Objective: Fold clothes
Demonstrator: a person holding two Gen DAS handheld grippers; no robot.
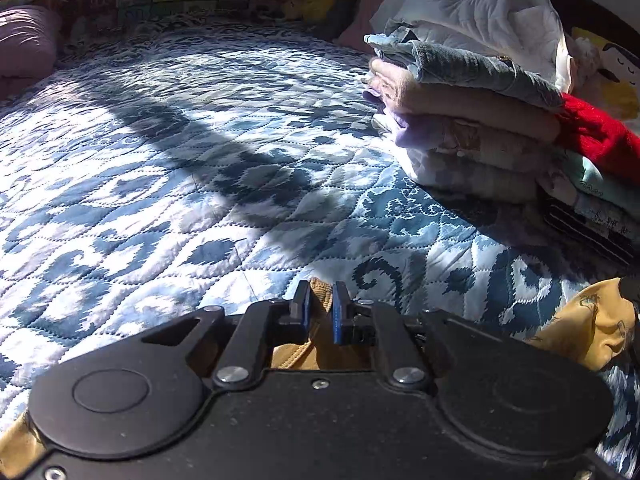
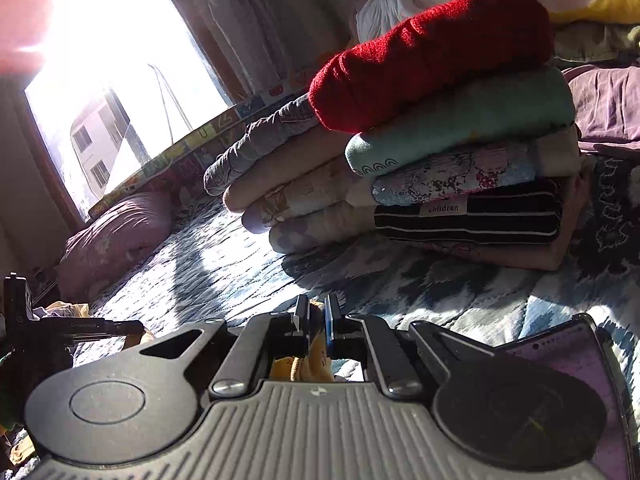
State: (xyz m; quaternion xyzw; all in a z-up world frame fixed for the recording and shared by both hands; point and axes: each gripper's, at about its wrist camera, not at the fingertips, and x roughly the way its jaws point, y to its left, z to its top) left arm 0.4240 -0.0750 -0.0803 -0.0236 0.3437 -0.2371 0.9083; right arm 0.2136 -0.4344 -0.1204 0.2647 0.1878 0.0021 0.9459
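Observation:
My left gripper [image 1: 321, 305] is shut on a mustard-yellow garment [image 1: 320, 350], pinching its ribbed edge low over the bed. More of that garment [image 1: 588, 326] bunches at the lower right. My right gripper [image 2: 317, 312] is shut on the same yellow garment [image 2: 310, 364], whose fabric shows between and behind its blue pads. A stack of folded clothes [image 1: 472, 120] sits on the bed to the right, with a denim piece and a red knit on top. In the right wrist view the stack [image 2: 440, 152] rises straight ahead, red knit uppermost.
The blue-and-white quilted bedspread [image 1: 180, 168] stretches ahead. A purple pillow [image 1: 24, 48] lies at the far left by a patterned bumper. A white pillow [image 1: 472, 8] backs the stack. A phone [image 2: 576, 364] lies at my right gripper's side. The other gripper [image 2: 48, 328] shows at left.

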